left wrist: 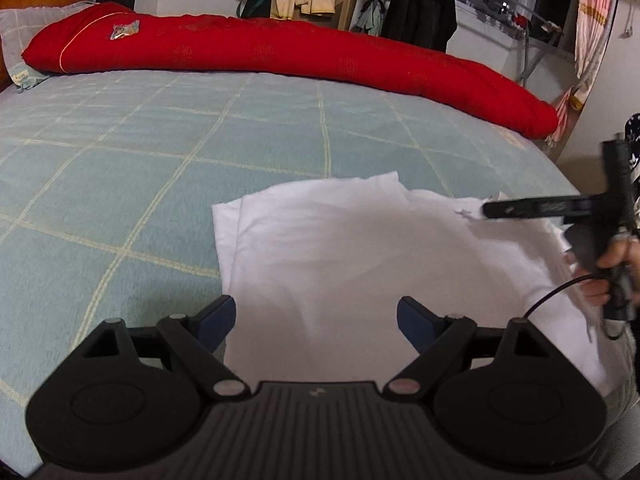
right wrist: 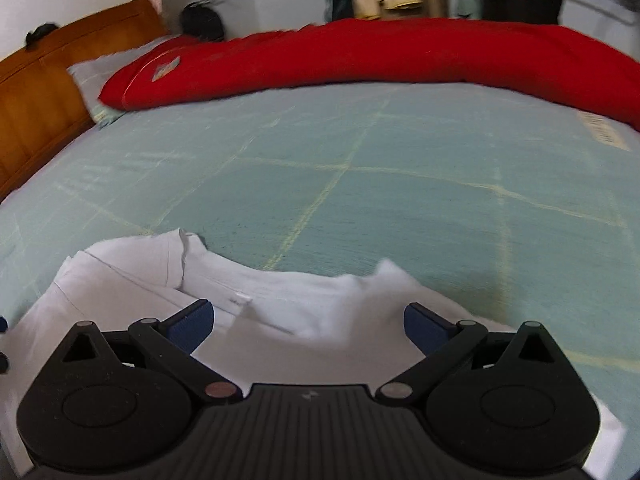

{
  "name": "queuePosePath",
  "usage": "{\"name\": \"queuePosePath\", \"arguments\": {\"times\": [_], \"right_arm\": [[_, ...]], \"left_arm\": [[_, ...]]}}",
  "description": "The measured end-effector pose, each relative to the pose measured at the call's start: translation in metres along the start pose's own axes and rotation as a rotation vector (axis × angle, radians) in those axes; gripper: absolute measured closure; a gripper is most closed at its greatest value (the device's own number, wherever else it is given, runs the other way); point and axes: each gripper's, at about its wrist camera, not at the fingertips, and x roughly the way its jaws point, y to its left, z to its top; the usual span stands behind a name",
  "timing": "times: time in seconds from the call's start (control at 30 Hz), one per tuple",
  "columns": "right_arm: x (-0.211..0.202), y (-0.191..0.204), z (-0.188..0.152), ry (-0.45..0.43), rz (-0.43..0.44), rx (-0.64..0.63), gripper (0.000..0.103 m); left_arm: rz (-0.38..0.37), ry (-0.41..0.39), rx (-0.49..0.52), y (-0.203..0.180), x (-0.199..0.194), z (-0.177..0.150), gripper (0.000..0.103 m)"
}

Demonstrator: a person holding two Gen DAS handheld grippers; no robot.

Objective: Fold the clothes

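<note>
In the left view alone, a hand (left wrist: 612,268) grips the right tool (left wrist: 486,210).

Bedroom behind the work: a bed and hanging clothes.

A bed (left wrist: 160,140) wears a pale green blanket with cream grid lines; a long red quilt (left wrist: 280,52) lies rolled along its far side, one end on a grey checked pillow (left wrist: 16,36) by the wooden headboard (right wrist: 36,92). Beyond, dark jackets (left wrist: 420,16) hang on a rack beside a cardboard box (left wrist: 344,4), and a striped curtain (left wrist: 592,28) hangs at right.
</note>
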Motion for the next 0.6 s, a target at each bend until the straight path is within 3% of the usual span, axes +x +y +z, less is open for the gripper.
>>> {"name": "queuePosePath", "arguments": {"times": [0.17, 0.37, 0.5, 0.6], "right_arm": [[0.016, -0.001, 0.01, 0.004, -0.056, -0.015, 0.0], [-0.035, 0.024, -0.002, -0.019, -0.093, -0.086, 0.0], [-0.065, 0.037, -0.028, -0.021, -0.173, -0.138, 0.0], [-0.081, 0.041, -0.047, -0.037, -0.205, -0.149, 0.0]], "left_arm": [[-0.055, -0.001, 0.017, -0.001, 0.009, 0.013, 0.015], [-0.189, 0.002, 0.051, -0.008, 0.026, 0.042, 0.015], [-0.262, -0.009, 0.097, -0.023, 0.054, 0.067, 0.015], [-0.319, 0.062, 0.128, -0.036, 0.097, 0.08, 0.015]]}}
